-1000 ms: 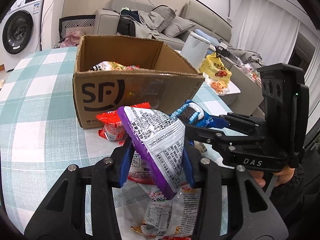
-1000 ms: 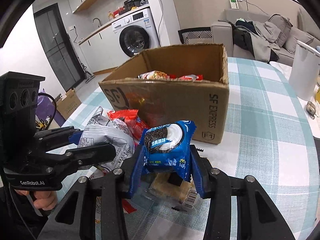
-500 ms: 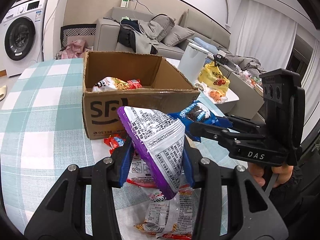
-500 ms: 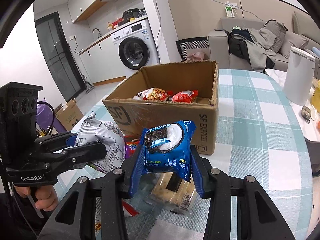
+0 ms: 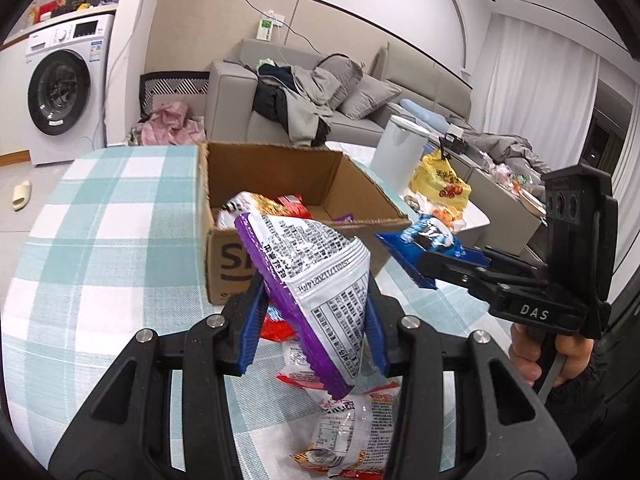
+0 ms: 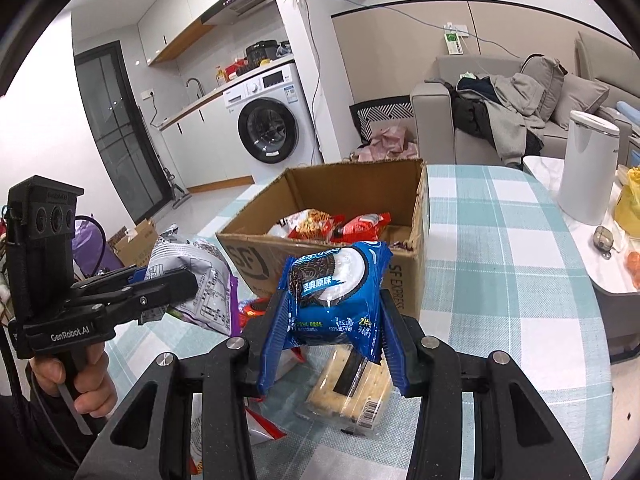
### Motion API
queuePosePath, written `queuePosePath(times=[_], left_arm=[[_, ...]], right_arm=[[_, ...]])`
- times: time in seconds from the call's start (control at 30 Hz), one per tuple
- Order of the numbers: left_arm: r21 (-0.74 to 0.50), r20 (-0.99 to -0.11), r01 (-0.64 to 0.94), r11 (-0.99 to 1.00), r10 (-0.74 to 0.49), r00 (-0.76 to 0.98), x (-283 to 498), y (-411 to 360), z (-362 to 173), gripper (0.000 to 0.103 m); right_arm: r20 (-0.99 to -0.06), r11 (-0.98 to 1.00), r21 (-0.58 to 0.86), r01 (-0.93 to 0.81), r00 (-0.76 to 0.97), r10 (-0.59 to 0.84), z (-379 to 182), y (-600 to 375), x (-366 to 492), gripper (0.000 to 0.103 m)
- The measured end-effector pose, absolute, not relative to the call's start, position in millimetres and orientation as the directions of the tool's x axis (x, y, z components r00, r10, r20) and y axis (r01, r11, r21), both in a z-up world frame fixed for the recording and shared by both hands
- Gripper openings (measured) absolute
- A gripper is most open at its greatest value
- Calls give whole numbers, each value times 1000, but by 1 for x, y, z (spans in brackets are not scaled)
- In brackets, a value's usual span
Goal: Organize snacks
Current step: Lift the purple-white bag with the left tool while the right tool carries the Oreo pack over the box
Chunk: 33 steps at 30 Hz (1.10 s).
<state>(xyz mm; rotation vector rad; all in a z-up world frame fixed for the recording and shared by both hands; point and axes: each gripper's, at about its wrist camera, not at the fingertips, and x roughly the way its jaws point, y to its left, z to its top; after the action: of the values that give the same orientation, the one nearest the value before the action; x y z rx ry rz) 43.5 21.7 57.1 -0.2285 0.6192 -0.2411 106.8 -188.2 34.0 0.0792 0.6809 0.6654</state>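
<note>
A: Counting held items: left gripper (image 5: pixel 314 320) pinches one purple-edged packet (image 5: pixel 316 284); right gripper (image 6: pixel 332 340) pinches one blue cookie pack (image 6: pixel 336 288).

B: One cardboard box (image 6: pixel 320 248) ahead of both; one cracker pack (image 6: pixel 352 392) lies below the right.

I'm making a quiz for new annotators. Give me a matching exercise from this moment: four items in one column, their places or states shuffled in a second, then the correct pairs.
Items:
1. purple-edged snack bag
2. blue cookie pack
3. cracker pack
4. red snack packets

Places:
A. inside the cardboard box
B. lying on the checked tablecloth
C. clamped in the right gripper
D. clamped in the left gripper

Pairs: 1-D, 2-C, 3-B, 4-A
</note>
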Motion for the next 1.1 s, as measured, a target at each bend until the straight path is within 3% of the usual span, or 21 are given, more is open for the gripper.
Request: queuePosePath(times=[0.5,1.1], left_arm=[[-214,-514,85,973,-186,837,45,27,82,41],[-187,-488,65,980,-150,860,79,26,111,41]], right_arm=[[-520,793,293,-534,608,600,48,-194,106,44],[-499,795,288,-534,625,601,67,-177,126,44]])
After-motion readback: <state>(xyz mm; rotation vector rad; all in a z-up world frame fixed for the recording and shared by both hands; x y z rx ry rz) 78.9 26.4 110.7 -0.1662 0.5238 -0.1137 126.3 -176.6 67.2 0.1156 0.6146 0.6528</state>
